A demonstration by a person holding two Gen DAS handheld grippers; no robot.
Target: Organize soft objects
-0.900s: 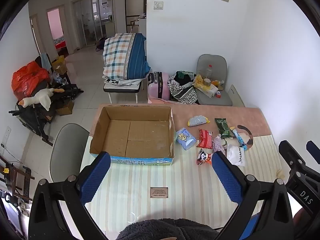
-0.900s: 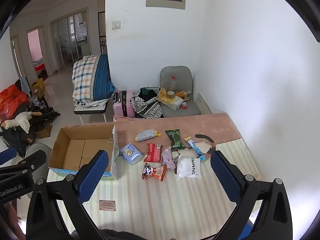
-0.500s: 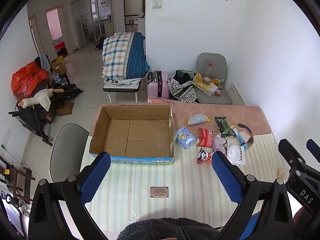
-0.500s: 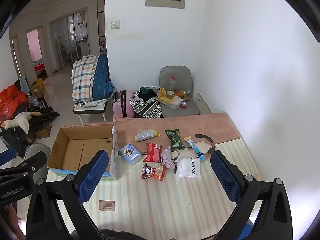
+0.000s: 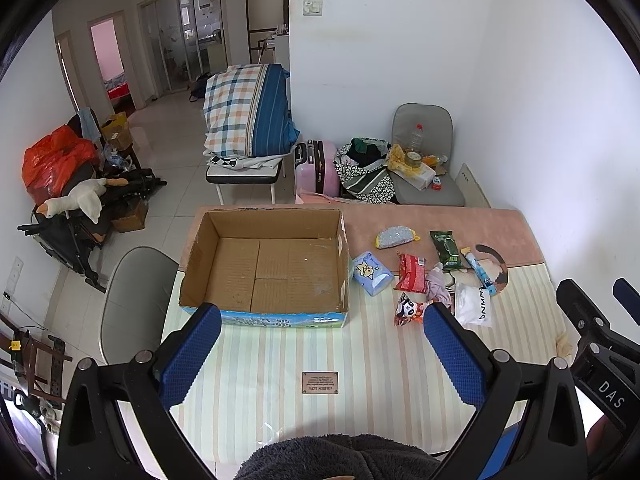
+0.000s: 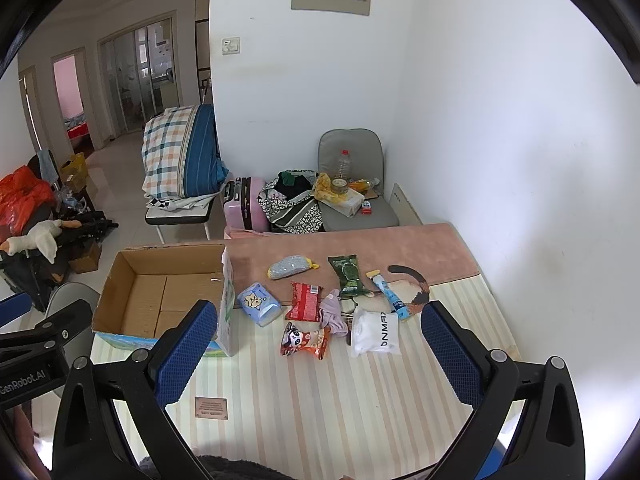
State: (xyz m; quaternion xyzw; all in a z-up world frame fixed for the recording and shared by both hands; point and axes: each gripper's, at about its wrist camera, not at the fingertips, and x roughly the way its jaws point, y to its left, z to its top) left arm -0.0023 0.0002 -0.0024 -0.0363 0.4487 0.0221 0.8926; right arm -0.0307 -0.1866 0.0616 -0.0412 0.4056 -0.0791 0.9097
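White pouch lettered "ONMA", beside panda packet

Both tongs share one build — black plastic frames with triangular cut-outs, silver screw heads at the joints, and blue fingertip pads with a fine dimpled texture. The left tongs and the right tongs differ in markings: white "GenRobot.AI" lettering on the left body, "DAS" on the right.

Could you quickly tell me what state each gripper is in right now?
Left gripper: open, holding nothing.
Right gripper: open, holding nothing.
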